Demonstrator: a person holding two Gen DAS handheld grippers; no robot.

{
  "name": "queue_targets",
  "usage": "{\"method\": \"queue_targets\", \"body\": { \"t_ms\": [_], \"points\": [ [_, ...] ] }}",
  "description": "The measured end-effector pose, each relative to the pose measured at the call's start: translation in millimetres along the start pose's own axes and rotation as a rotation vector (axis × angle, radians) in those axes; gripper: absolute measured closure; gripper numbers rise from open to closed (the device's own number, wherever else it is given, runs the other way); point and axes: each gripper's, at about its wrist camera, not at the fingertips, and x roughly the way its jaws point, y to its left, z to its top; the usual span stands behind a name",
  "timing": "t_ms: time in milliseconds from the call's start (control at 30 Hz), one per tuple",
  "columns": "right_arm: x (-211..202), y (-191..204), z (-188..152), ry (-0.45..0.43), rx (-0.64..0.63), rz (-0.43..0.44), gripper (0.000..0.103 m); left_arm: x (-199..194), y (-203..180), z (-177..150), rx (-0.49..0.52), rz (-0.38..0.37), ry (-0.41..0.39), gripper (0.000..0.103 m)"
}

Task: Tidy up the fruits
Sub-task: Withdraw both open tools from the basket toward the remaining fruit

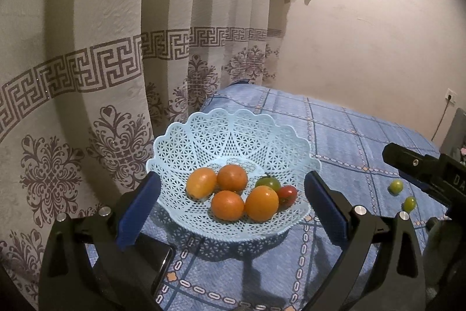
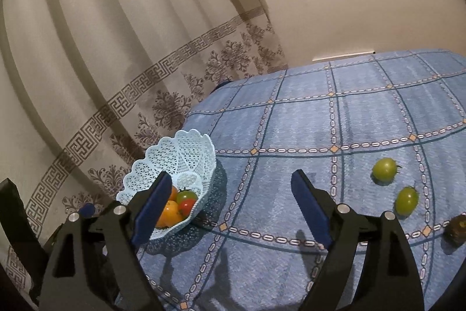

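Right now the left gripper is hovering with its jaws spread wide and holding nothing, framing the pale blue basket that is sitting on the blue checked tablecloth near the curtain. Inside the basket four oranges are lying together, touching a green tomato and a red tomato. The right gripper is also gaping wide and empty above bare cloth, just beside the basket. Two loose green tomatoes are resting on the cloth well apart from the basket, with a dark, blurred fruit lying near them at the edge.
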Motion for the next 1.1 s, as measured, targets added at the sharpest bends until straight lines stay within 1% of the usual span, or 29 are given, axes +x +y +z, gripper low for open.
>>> {"method": "queue_targets", "body": {
  "t_ms": [567, 933, 1100],
  "points": [
    [-17.6, -18.4, -6.1, -0.019, 0.009, -0.034, 0.019, -13.5, -20.7, -2.1, 0.061, -0.013, -0.023, 0.003],
    [-28.4, -38.9, -8.9, -0.026, 0.027, -0.063, 0.019, -20.4, -46.7, -4.2, 0.133, -0.013, -0.041, 0.003],
    [-35.3, -49.4, -9.7, -0.029, 0.032, -0.078, 0.019, -21.0, -59.4, -5.1, 0.161, -0.029, -0.037, 0.003]
  ]
}}
